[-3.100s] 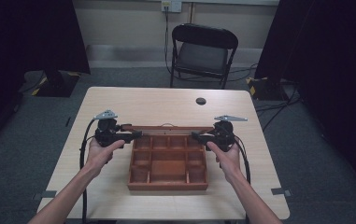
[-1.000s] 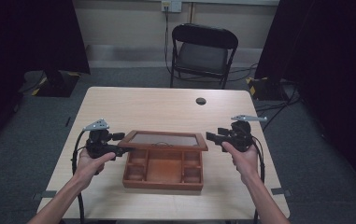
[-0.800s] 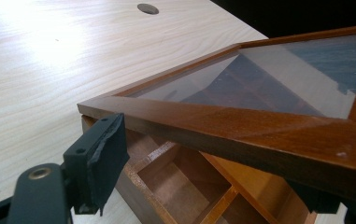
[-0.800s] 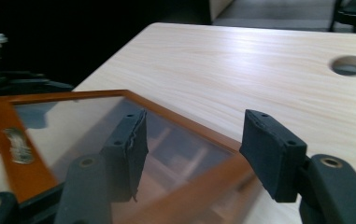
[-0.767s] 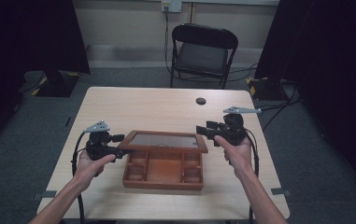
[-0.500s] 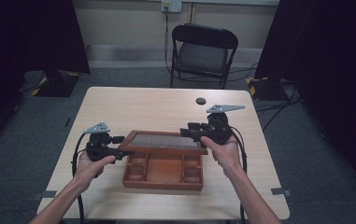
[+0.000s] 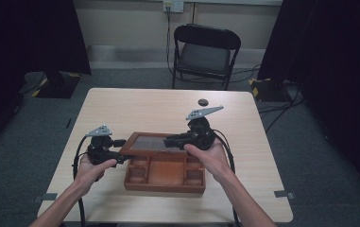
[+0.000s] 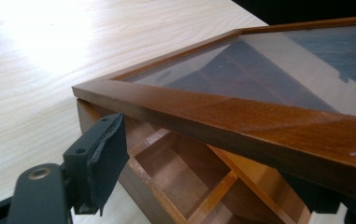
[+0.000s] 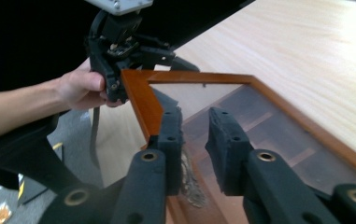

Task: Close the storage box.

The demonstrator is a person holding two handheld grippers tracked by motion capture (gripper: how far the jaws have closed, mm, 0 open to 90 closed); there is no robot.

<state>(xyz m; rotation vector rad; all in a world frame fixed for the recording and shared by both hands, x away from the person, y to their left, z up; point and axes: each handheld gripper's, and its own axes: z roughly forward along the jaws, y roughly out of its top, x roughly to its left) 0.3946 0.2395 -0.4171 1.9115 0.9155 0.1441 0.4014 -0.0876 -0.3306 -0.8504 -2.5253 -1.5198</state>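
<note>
I am holding the brown wooden compartment box point(image 7: 164, 174) near the front middle of the pale wooden table point(image 7: 135, 106), with its glass-paned hinged lid point(image 7: 150, 143) partly lowered over the dividers. My left gripper point(image 7: 121, 150) is clamped on the lid's left frame corner; in the left gripper view the wooden edge runs between the two black pads point(image 8: 105, 156), so I am reading that as a grip on the lid. My right gripper point(image 7: 170, 141) is hanging above the pane near the lid's front rail, and its jaws have just been closing with nothing between them. In the right gripper view a narrow gap still shows between the pads point(image 9: 227, 149), so I am hedging, but they look all but shut and empty.

The lid is well down but not seated: its front edge is riding above the box wall, the compartments visible beneath. What is left, I judge, is lowering it flush and releasing the corner.
</note>
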